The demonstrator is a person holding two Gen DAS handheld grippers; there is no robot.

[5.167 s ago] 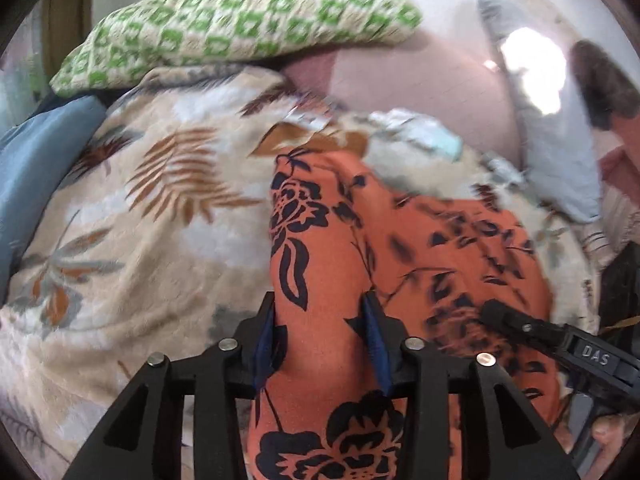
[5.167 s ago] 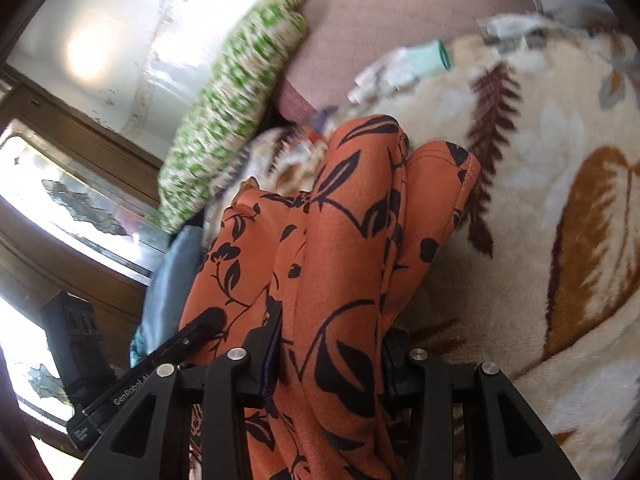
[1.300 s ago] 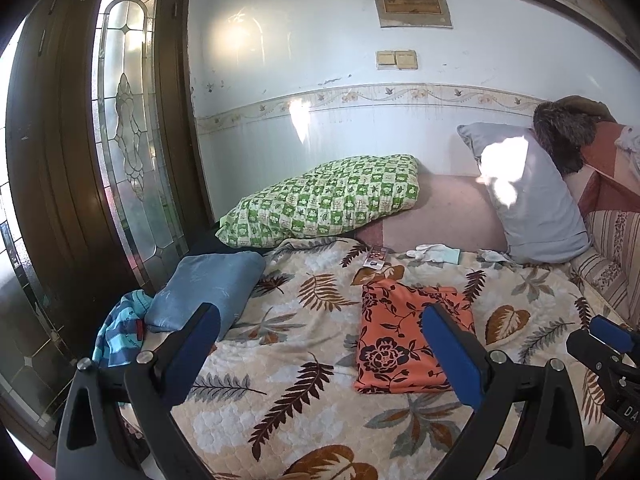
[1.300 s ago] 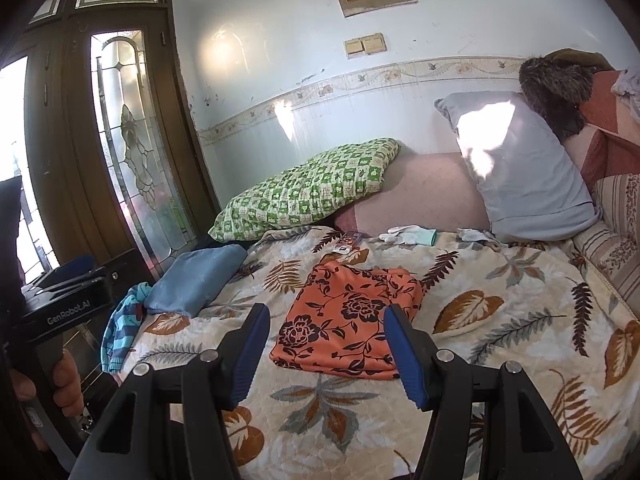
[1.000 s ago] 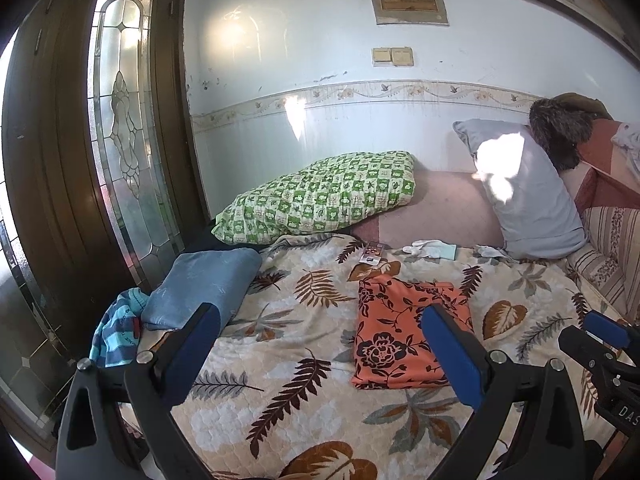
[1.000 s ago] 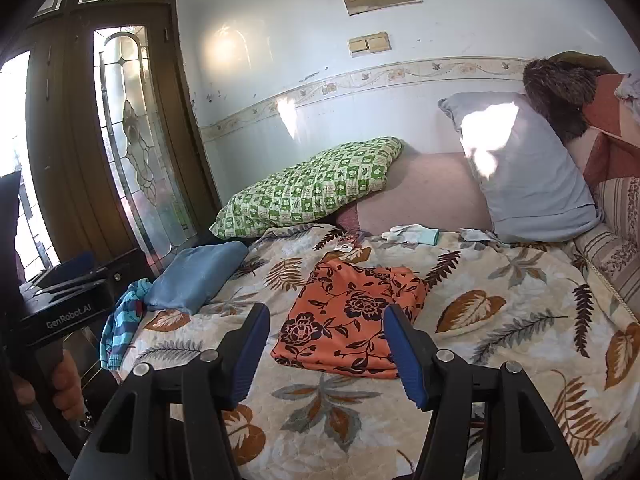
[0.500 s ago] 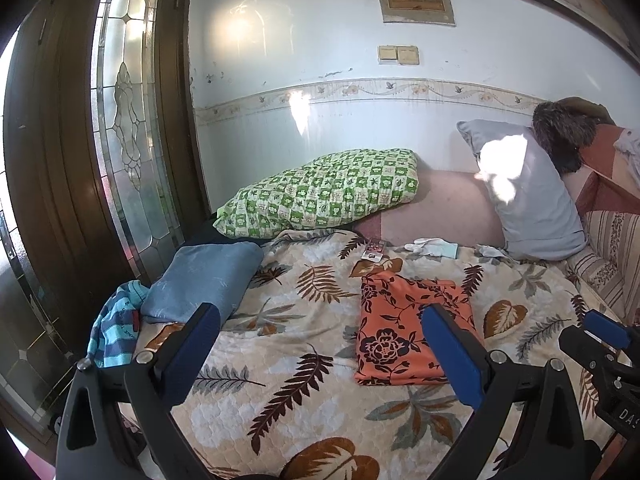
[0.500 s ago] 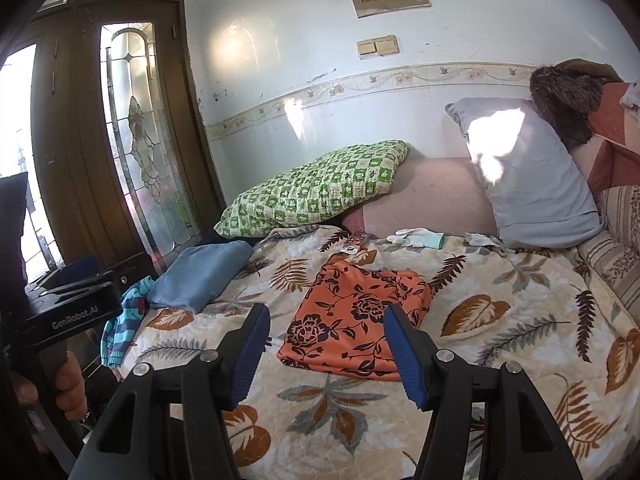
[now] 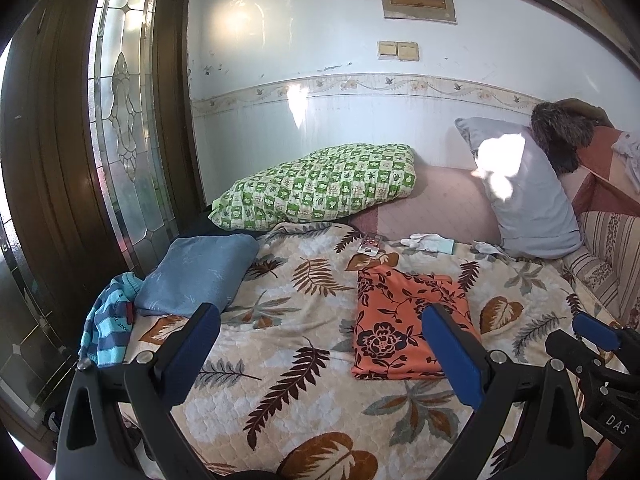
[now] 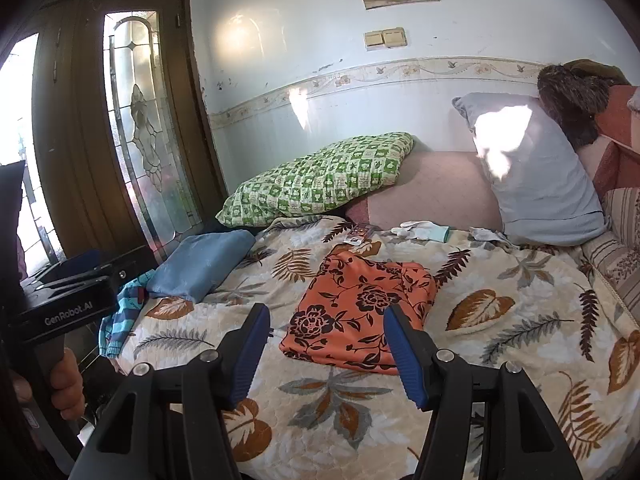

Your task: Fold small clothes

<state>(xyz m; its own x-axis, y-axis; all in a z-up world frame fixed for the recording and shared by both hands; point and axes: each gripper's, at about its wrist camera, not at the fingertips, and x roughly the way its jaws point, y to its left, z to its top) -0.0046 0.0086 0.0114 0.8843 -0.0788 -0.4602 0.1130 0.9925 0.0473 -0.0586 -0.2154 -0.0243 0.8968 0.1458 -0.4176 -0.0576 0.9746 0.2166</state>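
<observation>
The folded orange cloth with black flowers (image 9: 404,320) lies flat mid-bed on the cream leaf-print quilt (image 9: 280,360), its long side running from the near edge toward the pillows. A blue cushion (image 9: 196,276) and striped teal garment (image 9: 108,328) sit well left. Left gripper (image 9: 320,356) and right gripper (image 10: 326,356) hover short of it, jaws spread, empty

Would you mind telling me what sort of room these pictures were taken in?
Most likely a bedroom in a home. A leaf-print quilt covers a bed, with a green checked pillow and a grey pillow against the wall, and a folded orange floral garment lies on top.
</observation>
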